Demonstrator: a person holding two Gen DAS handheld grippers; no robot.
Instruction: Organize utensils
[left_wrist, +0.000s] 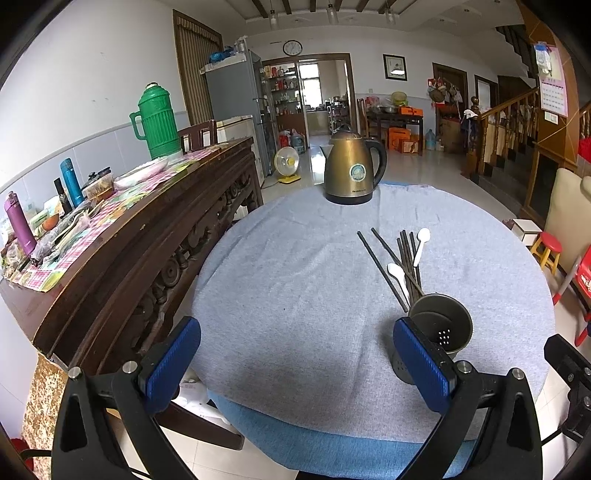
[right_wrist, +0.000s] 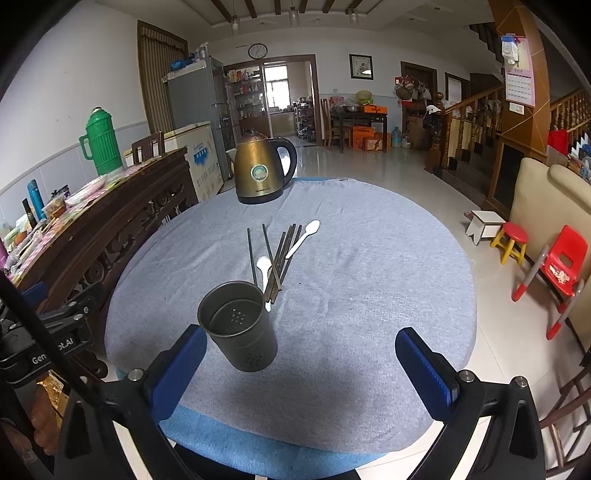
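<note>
A dark metal utensil cup (right_wrist: 238, 325) (left_wrist: 441, 328) with a perforated bottom stands upright and holds nothing, near the front of the round table. Just behind it lie several dark chopsticks (right_wrist: 279, 258) (left_wrist: 400, 262) in a loose fan, plus two white plastic spoons: one far (right_wrist: 304, 236) (left_wrist: 421, 243), one near (right_wrist: 264, 267) (left_wrist: 399, 277). My left gripper (left_wrist: 297, 362) is open over bare cloth, the cup beside its right finger. My right gripper (right_wrist: 301, 369) is open, the cup just ahead of its left finger. Neither gripper holds anything.
A bronze electric kettle (right_wrist: 260, 171) (left_wrist: 351, 170) stands at the table's far edge. The table wears a grey cloth (right_wrist: 369, 295). A dark wooden sideboard (left_wrist: 140, 229) with a green thermos (left_wrist: 155, 122) and bottles runs along the left. Red stools and a child's chair (right_wrist: 561, 266) stand on the right.
</note>
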